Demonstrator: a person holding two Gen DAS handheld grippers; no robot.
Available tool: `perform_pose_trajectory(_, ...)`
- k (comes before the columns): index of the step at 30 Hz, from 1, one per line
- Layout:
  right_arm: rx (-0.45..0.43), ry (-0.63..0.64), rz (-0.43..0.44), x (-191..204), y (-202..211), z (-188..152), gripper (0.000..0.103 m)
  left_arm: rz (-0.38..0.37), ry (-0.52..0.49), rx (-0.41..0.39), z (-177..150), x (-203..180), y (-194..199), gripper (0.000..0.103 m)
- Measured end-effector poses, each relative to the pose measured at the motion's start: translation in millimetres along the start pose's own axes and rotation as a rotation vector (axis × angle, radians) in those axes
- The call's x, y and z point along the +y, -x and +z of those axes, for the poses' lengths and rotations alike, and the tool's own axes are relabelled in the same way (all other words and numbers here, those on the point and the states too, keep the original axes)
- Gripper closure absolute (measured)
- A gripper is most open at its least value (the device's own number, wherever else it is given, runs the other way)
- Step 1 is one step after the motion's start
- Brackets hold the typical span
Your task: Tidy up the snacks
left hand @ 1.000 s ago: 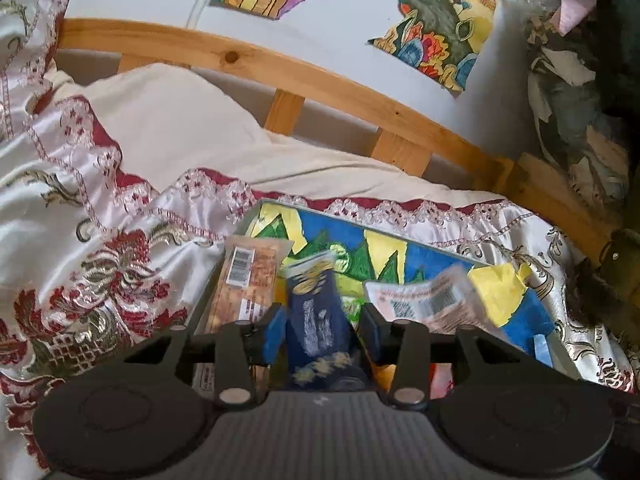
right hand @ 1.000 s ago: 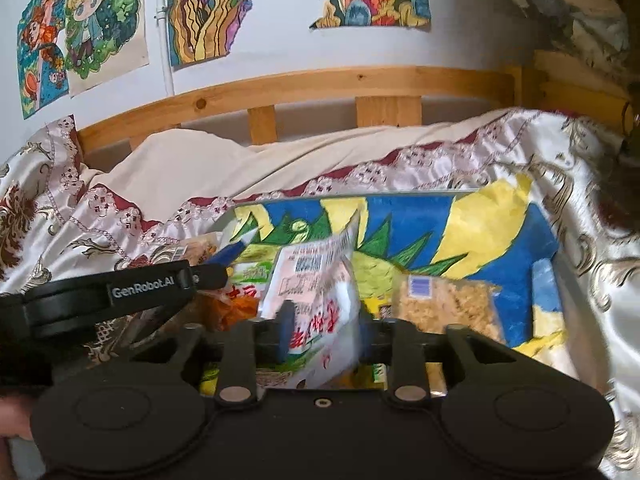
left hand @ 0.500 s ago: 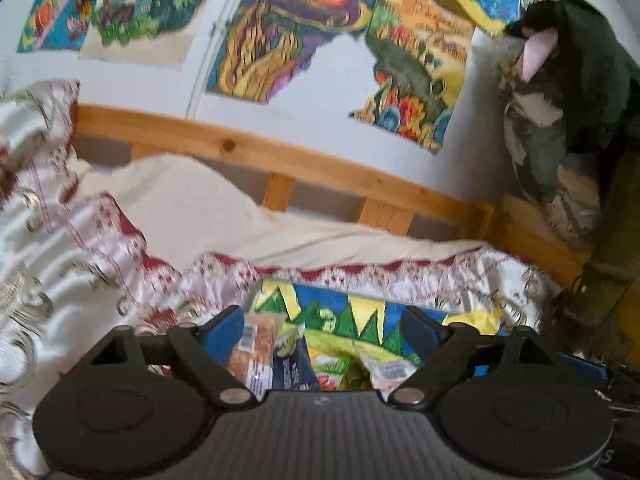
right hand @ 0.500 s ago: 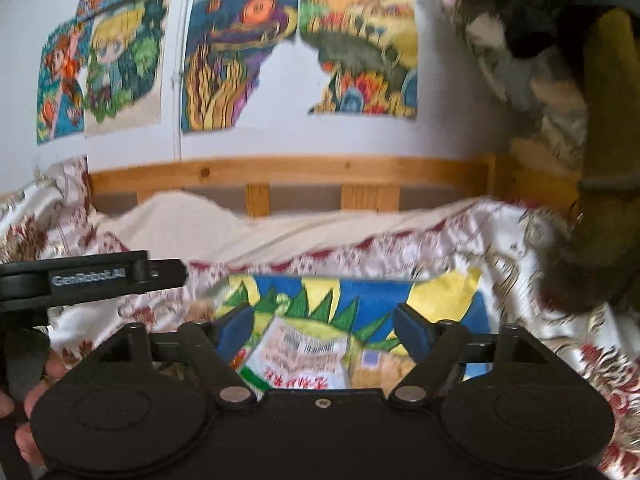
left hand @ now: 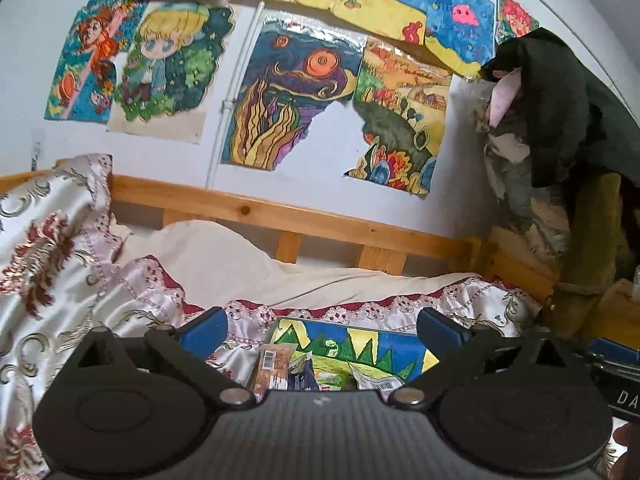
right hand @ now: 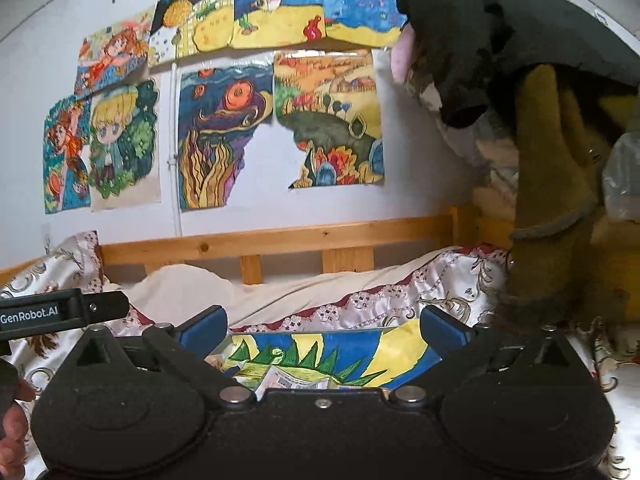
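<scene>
A painted board [left hand: 360,340], blue, yellow and green, lies on the bed with snack packets on it. In the left wrist view a brown packet with a barcode [left hand: 274,366], a dark blue packet [left hand: 306,376] and a white packet [left hand: 376,380] lie below my left gripper [left hand: 322,326]. Its jaws are opening wide, with nothing between them. My right gripper [right hand: 323,325] is also opening and holds nothing. It hangs above the board [right hand: 360,348], where a white barcoded packet [right hand: 298,380] lies. The left gripper's body [right hand: 60,312] shows at the left of the right wrist view.
A patterned satin bedspread [left hand: 60,280] and a cream pillow [left hand: 208,252] cover the bed. A wooden rail [left hand: 320,224] runs behind, under a wall of coloured drawings [left hand: 288,92]. Dark and olive clothes [right hand: 540,120] hang at the right. A hand [right hand: 12,420] shows at the lower left.
Both grippers let go: the left released the dark blue packet, the right the white and red packet. Both opened wide, rose and drew back from the board.
</scene>
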State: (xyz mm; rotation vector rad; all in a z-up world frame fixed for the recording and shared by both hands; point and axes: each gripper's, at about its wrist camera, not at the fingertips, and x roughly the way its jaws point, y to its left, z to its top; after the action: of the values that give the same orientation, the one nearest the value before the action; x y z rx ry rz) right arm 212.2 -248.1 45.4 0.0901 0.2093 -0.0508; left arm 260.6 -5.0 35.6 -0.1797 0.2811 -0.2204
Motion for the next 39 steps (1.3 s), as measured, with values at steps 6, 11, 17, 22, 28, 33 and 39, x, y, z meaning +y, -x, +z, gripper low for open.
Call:
perform_pose_trajectory(6, -0.037, 0.002, 0.007, -5, 32, 3, 0.001, 0.014, -0.013, -0.024, -4, -5, 34, 0.0)
perform_pose_trajectory(11, -0.059, 0.007, 0.014, -6, 58, 0, 0.001, 0.026, -0.015, -0.022, -11, -5, 62, 0.0)
perform_pose_trajectory(17, -0.071, 0.015, 0.022, -6, 85, -7, 0.001, 0.05, -0.003, -0.031, -16, -3, 87, 0.0)
perform_pose_trajectory(22, -0.076, 0.02, 0.018, -7, 102, -13, 0.001, 0.058, 0.018, -0.055, -18, 0, 106, 0.0)
perform_pose_trajectory(28, -0.062, 0.017, 0.016, -9, 123, -22, 0.001, 0.066, 0.016, -0.045, -26, -1, 127, 0.0)
perform_pose_trajectory(33, -0.051, 0.015, 0.014, -10, 141, -29, 0.001, 0.078, 0.007, -0.025, -35, -4, 144, 0.0)
perform_pose_trajectory(39, -0.027, 0.002, 0.018, -10, 163, -36, 0.001, 0.088, -0.015, -0.009, -45, -9, 162, 0.0)
